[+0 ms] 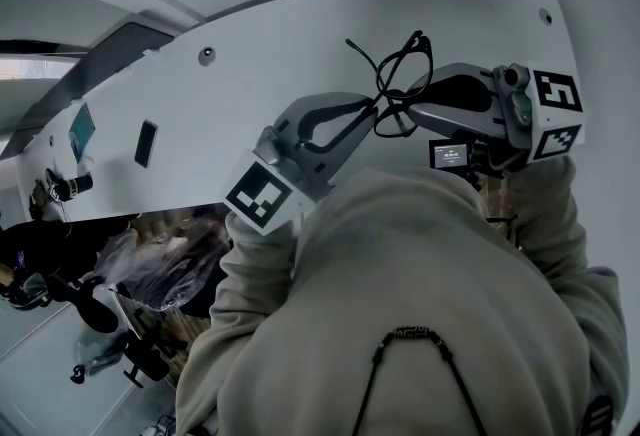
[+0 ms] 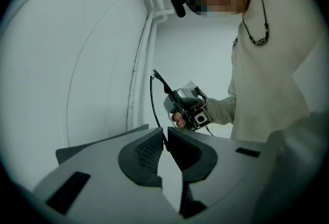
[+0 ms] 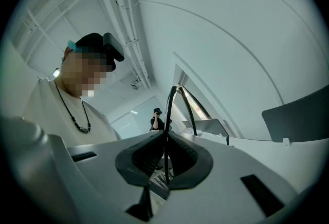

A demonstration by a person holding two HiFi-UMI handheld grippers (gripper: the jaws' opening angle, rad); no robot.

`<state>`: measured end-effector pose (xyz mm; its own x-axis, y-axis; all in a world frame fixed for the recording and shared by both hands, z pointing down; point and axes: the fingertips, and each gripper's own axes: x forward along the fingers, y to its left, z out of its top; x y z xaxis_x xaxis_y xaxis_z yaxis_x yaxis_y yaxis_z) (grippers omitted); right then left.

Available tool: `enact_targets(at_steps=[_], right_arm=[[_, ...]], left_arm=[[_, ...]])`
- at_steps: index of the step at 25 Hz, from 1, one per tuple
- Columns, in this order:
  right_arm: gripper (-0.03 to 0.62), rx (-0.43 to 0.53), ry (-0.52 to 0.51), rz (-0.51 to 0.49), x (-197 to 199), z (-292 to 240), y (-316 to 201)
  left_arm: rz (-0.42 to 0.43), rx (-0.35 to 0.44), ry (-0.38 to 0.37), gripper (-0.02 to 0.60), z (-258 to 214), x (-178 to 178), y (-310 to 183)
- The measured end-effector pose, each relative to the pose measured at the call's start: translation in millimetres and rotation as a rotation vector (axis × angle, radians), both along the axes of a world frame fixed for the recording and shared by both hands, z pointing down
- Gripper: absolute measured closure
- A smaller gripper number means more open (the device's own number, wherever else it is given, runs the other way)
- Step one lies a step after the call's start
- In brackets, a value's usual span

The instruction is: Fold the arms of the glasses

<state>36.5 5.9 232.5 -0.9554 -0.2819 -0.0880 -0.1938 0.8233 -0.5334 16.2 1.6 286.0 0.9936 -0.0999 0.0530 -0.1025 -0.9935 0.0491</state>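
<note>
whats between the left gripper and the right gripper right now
The glasses: in the head view they bridge the gap, with the left gripper and the right gripper each shut on a thin part of the frame.

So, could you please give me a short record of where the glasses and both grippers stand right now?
glasses: black, held in the air over the white table, one arm jutting out
left gripper: shut on a thin black part of the glasses
right gripper: shut on the glasses too
folding: not yet done
</note>
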Motion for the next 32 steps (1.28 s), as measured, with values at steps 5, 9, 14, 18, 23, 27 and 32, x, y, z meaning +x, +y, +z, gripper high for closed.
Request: enact_targets(at_steps=[5,9,14,18,23,27,32], right_arm=[[0.556,-0.009,0.014,-0.012,-4,4,2],[0.555,-0.015,0.012,-0.011,-4,7,3],[0.554,-0.010,0.008,-0.034,-5,6,4],[0.555,-0.006,0.005,-0.045,-5,5,5],[0.554,0.004,0.003,-0.055,-5,5,6],[0.556,0.016,0.012,-0.049,-4,7,5],[0.556,0.037,0.003,-0.042,-3,3,6]], left_arm=[[0.072,0.002,0.008,0.549,1,-4,12],[0.122,-0.010,0.023,0.549,2,-8,17],[0.194,-0.051,0.061,0.548,0,-13,22],[0.262,-0.128,0.138,0.548,-6,-17,26],[0.321,-0.185,0.215,0.573,-7,-18,31],[0.328,-0.196,0.241,0.575,-7,-19,32],[0.257,-0.202,0.272,0.574,-6,-36,17]])
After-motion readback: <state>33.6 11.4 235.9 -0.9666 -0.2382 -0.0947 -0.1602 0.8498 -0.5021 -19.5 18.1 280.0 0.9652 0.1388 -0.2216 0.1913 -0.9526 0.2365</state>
